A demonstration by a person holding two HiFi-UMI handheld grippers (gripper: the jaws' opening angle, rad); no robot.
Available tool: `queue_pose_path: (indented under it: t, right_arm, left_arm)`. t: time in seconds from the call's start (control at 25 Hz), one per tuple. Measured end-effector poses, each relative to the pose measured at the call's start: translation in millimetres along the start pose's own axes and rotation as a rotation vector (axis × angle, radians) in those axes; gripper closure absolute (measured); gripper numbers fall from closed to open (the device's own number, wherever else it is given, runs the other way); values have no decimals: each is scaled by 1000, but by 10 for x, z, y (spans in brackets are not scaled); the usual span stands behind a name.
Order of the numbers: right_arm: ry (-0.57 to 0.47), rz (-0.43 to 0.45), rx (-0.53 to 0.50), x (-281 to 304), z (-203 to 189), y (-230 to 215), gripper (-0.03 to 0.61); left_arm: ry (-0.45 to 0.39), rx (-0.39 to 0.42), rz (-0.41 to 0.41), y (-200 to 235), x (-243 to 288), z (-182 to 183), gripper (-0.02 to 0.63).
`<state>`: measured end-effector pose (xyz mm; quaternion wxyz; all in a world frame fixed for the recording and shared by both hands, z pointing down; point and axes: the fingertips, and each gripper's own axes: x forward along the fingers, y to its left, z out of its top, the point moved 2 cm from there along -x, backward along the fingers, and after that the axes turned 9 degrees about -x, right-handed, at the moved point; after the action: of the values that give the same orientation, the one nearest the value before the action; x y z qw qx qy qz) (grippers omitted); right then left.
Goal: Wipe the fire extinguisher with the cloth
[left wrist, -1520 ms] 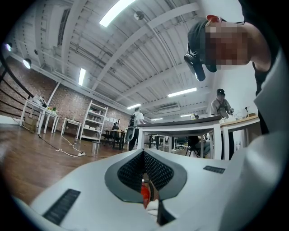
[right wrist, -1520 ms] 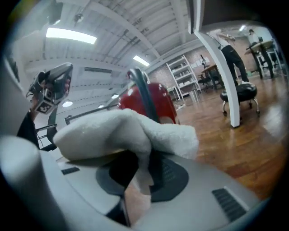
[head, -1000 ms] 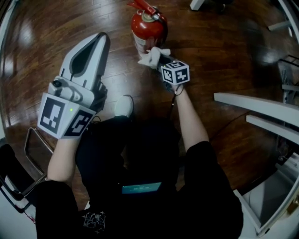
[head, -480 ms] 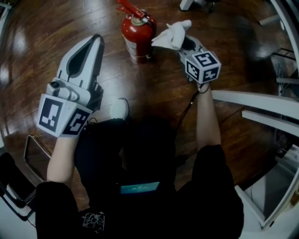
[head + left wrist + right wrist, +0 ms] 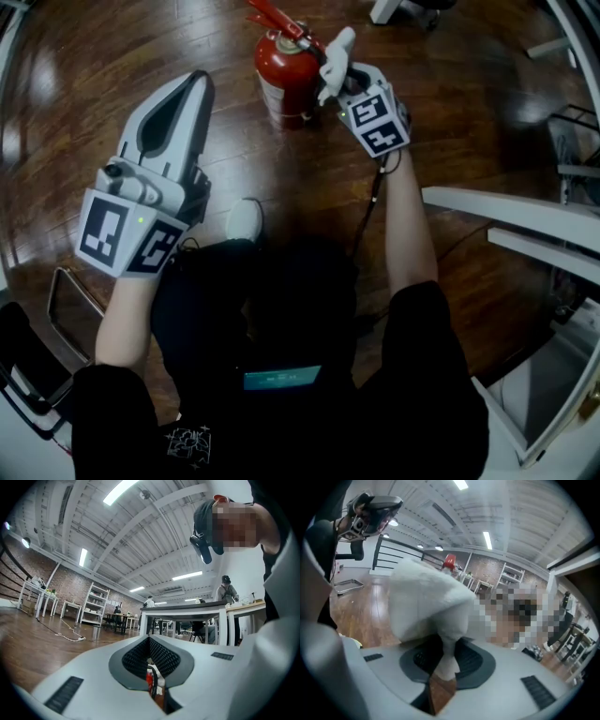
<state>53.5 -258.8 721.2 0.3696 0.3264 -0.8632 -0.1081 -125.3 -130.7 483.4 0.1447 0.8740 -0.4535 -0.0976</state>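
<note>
Head view: the red fire extinguisher (image 5: 286,80) stands upright on the wooden floor (image 5: 450,112), with the right tool (image 5: 343,75) clamped on a bunched white cloth (image 5: 334,56) held just beside its top, while the left tool (image 5: 197,86) hangs well to the left, jaws together on nothing. Soft and limp, the cloth suits a pinch through its bunched middle; the fire extinguisher looks heavy, hard and smooth, yet could tip if pushed high up.

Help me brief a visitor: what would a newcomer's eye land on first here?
The red fire extinguisher stands out on the dark wooden floor, top centre of the head view. Beside its top, the right gripper pinches a white cloth, while the left gripper is off to the left, shut and empty.
</note>
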Motion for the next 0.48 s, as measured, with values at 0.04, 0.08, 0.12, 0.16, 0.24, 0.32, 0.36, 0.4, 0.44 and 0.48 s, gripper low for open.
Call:
queue_pose_path:
  t: [0.04, 0.08, 0.12, 0.16, 0.24, 0.32, 0.36, 0.4, 0.44, 0.48]
  right_arm:
    - [25, 21, 5, 92, -122, 97, 485]
    - [50, 40, 11, 189, -251, 202, 485]
    - [75, 57, 18, 282, -382, 310, 485]
    - [97, 69, 24, 369, -507, 413, 485]
    - [135, 92, 37, 525, -729, 595, 485]
    - [165, 129, 65, 649, -907, 757, 486]
    - [179, 146, 81, 691, -980, 829, 486]
    - [188, 157, 96, 715, -1036, 885, 486]
    - [192, 162, 112, 723, -1074, 919, 486]
    - [189, 160, 124, 719, -1086, 925, 486]
  left_arm:
    - [-1, -1, 0, 8, -3, 0, 609]
    - [-1, -1, 0, 9, -5, 0, 610]
    - [0, 0, 0, 7, -8, -3, 609]
    - [2, 0, 0, 6, -13, -9, 609]
    - [5, -5, 1, 14, -25, -16, 611]
    - [4, -9, 1, 21, -35, -11, 609]
    - [3, -8, 0, 18, -40, -8, 609]
    - [3, -6, -1, 12, -45, -7, 609]
    - [3, -5, -1, 8, -50, -7, 609]
    - [2, -5, 0, 6, -55, -5, 609]
